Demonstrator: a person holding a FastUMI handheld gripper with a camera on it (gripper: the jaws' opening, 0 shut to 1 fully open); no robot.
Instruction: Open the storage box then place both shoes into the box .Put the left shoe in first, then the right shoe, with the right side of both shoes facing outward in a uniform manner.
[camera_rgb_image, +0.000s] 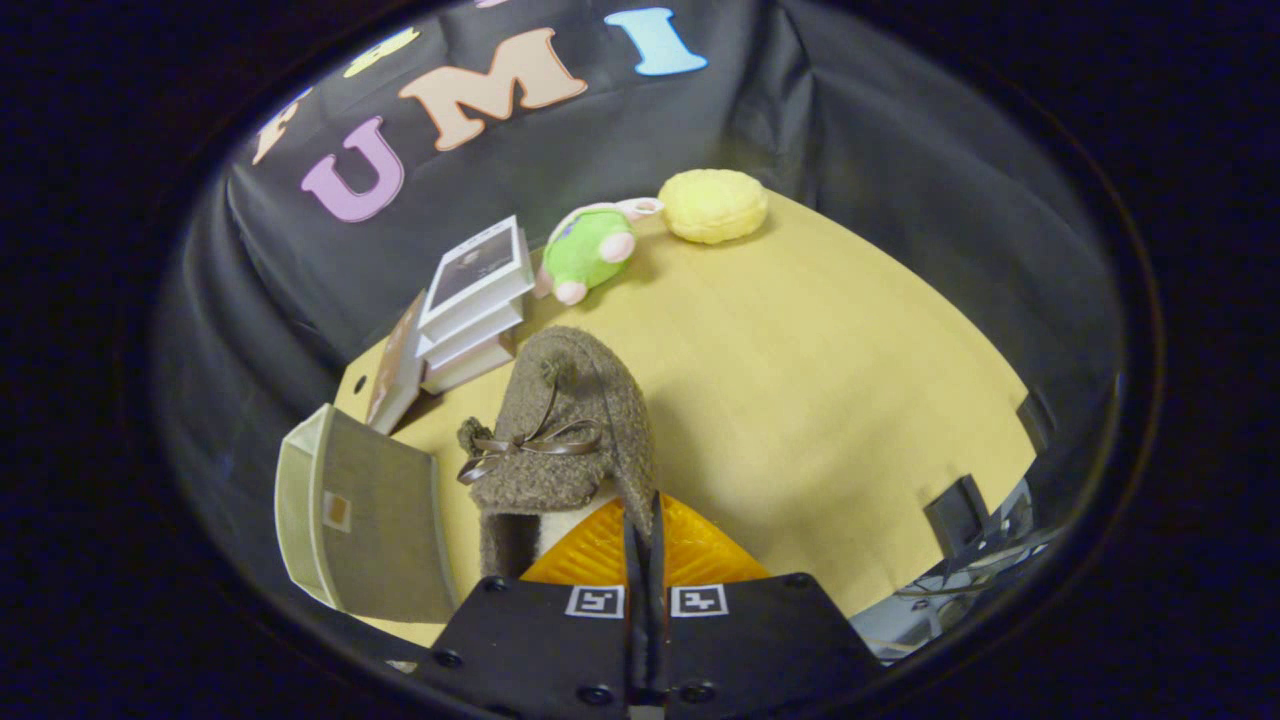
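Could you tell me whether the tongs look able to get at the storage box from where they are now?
Probably yes, once lowered: the tongs, shut on the brown shoe, hang beside the storage box, with nothing between shoe and box. Whether the box is open is unclear.

Claw-mounted fisheye, steeply down onto table (820, 400)

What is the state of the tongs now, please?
Tongs: closed, pinching the edge of the brown shoe, held up above the table.
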